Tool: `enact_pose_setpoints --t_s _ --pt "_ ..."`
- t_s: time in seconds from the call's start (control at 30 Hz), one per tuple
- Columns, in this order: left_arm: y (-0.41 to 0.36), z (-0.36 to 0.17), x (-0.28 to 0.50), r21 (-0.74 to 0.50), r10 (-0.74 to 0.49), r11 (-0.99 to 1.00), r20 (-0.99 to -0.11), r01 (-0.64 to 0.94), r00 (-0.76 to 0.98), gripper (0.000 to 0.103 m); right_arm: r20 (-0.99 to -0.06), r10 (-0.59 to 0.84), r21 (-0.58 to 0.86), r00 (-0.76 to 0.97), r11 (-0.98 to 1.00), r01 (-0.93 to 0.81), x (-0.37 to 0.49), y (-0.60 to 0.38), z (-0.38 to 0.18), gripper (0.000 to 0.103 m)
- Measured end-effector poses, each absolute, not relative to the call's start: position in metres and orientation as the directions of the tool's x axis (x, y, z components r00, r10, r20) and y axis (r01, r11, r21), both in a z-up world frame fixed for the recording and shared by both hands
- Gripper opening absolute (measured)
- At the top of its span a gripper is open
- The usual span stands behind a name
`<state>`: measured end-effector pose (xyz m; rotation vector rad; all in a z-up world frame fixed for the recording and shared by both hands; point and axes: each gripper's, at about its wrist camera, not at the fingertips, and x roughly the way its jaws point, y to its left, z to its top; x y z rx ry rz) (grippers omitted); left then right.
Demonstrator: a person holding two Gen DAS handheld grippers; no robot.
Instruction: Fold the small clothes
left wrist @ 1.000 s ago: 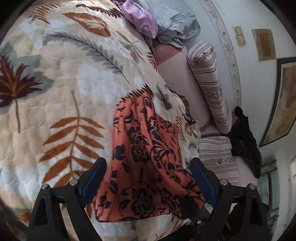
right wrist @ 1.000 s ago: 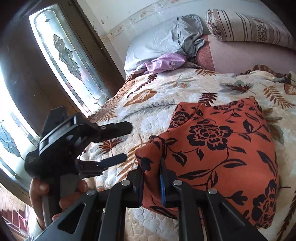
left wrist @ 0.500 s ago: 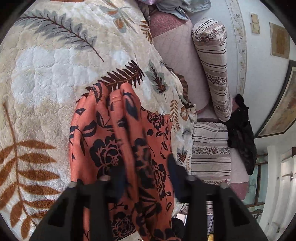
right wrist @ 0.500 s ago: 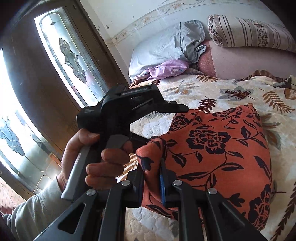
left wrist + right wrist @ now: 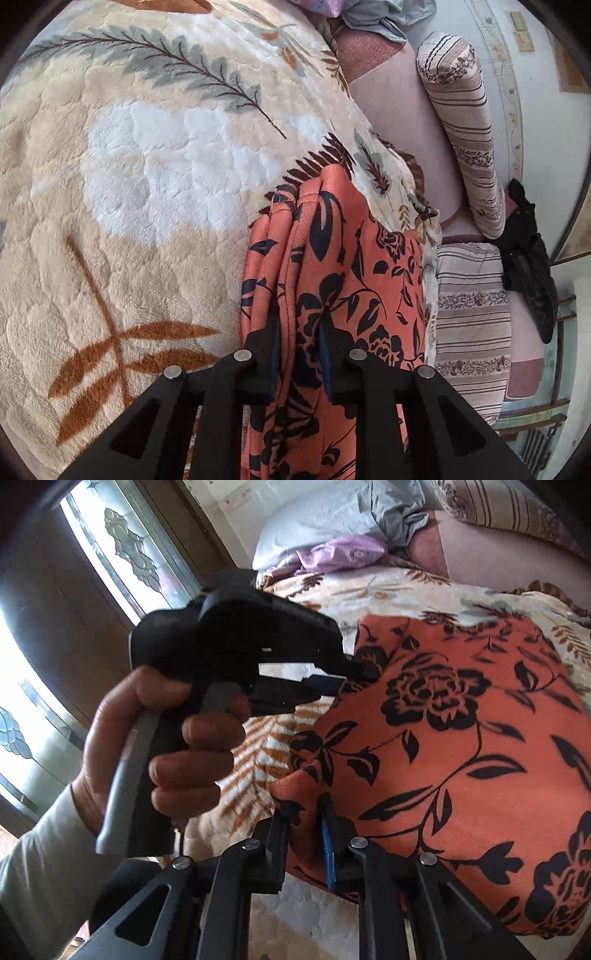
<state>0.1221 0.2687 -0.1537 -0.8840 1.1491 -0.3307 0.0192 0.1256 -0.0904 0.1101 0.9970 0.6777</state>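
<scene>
The orange flowered garment (image 5: 461, 757) lies on the leaf-patterned blanket (image 5: 147, 184) of the bed, near its edge, already doubled into several layers. The step in hand seems to be the next fold, with both tools taking one edge of the cloth. To do it well, I think both grips must catch all layers together, then lift and carry the edge evenly, so that the two held points travel side by side and the cloth comes down flat without a twist. Keeping the fabric a little tight between the two grips should help against wrinkles.

The left hand-held gripper (image 5: 297, 354) has just been closing; its jaws are now nearly together and pinch a bunch of the orange cloth between the pads. The right hand-held gripper (image 5: 306, 834) is also almost closed and holds a corner fold of the same garment. In the right view the person's hand (image 5: 162, 738) squeezes the left tool's handle
</scene>
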Motion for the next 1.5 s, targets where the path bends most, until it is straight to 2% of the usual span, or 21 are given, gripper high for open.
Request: enact_pose_setpoints --t_s 0.03,0.13,0.23,0.3,0.37,0.43,0.53,0.63,0.67,0.73,0.87,0.97,1.1,1.2,1.23,1.27,1.33,1.37,1.43,1.5 --pt "0.271 -0.151 0.12 -0.749 -0.637 0.633 -0.647 -0.196 0.419 0.02 -0.725 0.575 0.375 0.379 0.792 -0.483 0.015 0.125 -0.092 0.019" --pt "0.274 -0.141 0.114 -0.722 -0.608 0.666 -0.67 -0.185 0.426 0.02 -0.697 0.603 0.401 0.388 0.777 -0.485 0.008 0.121 -0.095 0.032" --pt "0.277 -0.126 0.103 -0.679 -0.551 0.708 -0.702 -0.191 0.452 0.026 -0.688 0.611 0.417 0.391 0.774 -0.477 0.003 0.115 -0.096 0.033" --pt "0.28 -0.114 0.093 -0.665 -0.524 0.721 -0.708 -0.195 0.474 0.026 -0.685 0.623 0.435 0.379 0.766 -0.474 -0.001 0.109 -0.096 0.039" --pt "0.278 -0.097 0.077 -0.683 -0.538 0.713 -0.678 -0.158 0.501 0.028 -0.668 0.652 0.465 0.359 0.742 -0.483 -0.01 0.103 -0.096 0.07" --pt "0.265 -0.08 0.061 -0.674 -0.544 0.733 -0.661 -0.09 0.516 0.033 -0.646 0.68 0.484 0.346 0.716 -0.503 -0.022 0.099 -0.093 0.074" --pt "0.243 -0.078 0.038 -0.646 -0.545 0.762 -0.677 -0.045 0.494 0.034 -0.639 0.695 0.515 0.331 0.706 -0.487 -0.036 0.083 -0.091 0.074" --pt "0.237 -0.115 0.028 -0.525 -0.425 0.836 -0.802 -0.157 0.42 0.034 -0.622 0.697 0.547 0.358 0.713 -0.437 -0.05 0.052 -0.088 0.074" --pt "0.239 -0.129 0.024 -0.492 -0.394 0.846 -0.837 -0.206 0.379 0.039 -0.616 0.693 0.558 0.374 0.719 -0.415 -0.051 0.038 -0.086 0.074" --pt "0.247 -0.135 0.01 -0.56 -0.449 0.794 -0.802 -0.235 0.395 0.04 -0.602 0.686 0.588 0.408 0.727 -0.355 -0.052 0.007 -0.083 0.074" --pt "0.243 -0.111 -0.002 -0.53 -0.41 0.823 -0.803 -0.204 0.431 0.038 -0.559 0.669 0.665 0.49 0.714 -0.217 -0.041 -0.062 -0.074 0.077" --pt "0.231 -0.084 0.002 -0.533 -0.408 0.835 -0.768 -0.138 0.493 0.038 -0.553 0.651 0.708 0.52 0.696 -0.119 -0.015 -0.102 -0.078 0.079" --pt "0.205 -0.065 0.02 -0.521 -0.416 0.852 -0.737 -0.056 0.532 0.043 -0.532 0.719 0.816 0.447 0.576 0.046 0.038 -0.13 -0.116 0.079" --pt "0.187 -0.074 0.037 -0.451 -0.362 0.891 -0.763 -0.04 0.535 0.043 -0.502 0.772 0.861 0.39 0.488 0.14 0.071 -0.129 -0.142 0.079" --pt "0.182 -0.084 0.042 -0.404 -0.32 0.913 -0.797 -0.058 0.512 0.043 -0.489 0.791 0.871 0.367 0.469 0.15 0.081 -0.124 -0.148 0.076" --pt "0.178 -0.097 0.045 -0.369 -0.29 0.926 -0.827 -0.076 0.481 0.043 -0.48 0.813 0.877 0.33 0.455 0.155 0.089 -0.118 -0.154 0.068" --pt "0.174 -0.11 0.04 -0.338 -0.265 0.939 -0.825 -0.061 0.499 0.042 -0.566 0.774 0.824 0.283 0.547 0.15 0.098 -0.104 -0.158 0.046" --pt "0.17 -0.109 0.036 -0.317 -0.25 0.947 -0.82 -0.044 0.515 0.042 -0.599 0.751 0.798 0.278 0.588 0.131 0.099 -0.099 -0.156 0.04" --pt "0.167 -0.108 0.032 -0.295 -0.236 0.955 -0.817 -0.028 0.527 0.042 -0.678 0.666 0.709 0.312 0.704 0.038 0.091 -0.088 -0.135 0.035" --pt "0.171 -0.112 0.03 -0.309 -0.249 0.951 -0.808 -0.024 0.535 0.042 -0.765 0.533 0.542 0.361 0.836 -0.084 0.078 -0.066 -0.115 0.034"
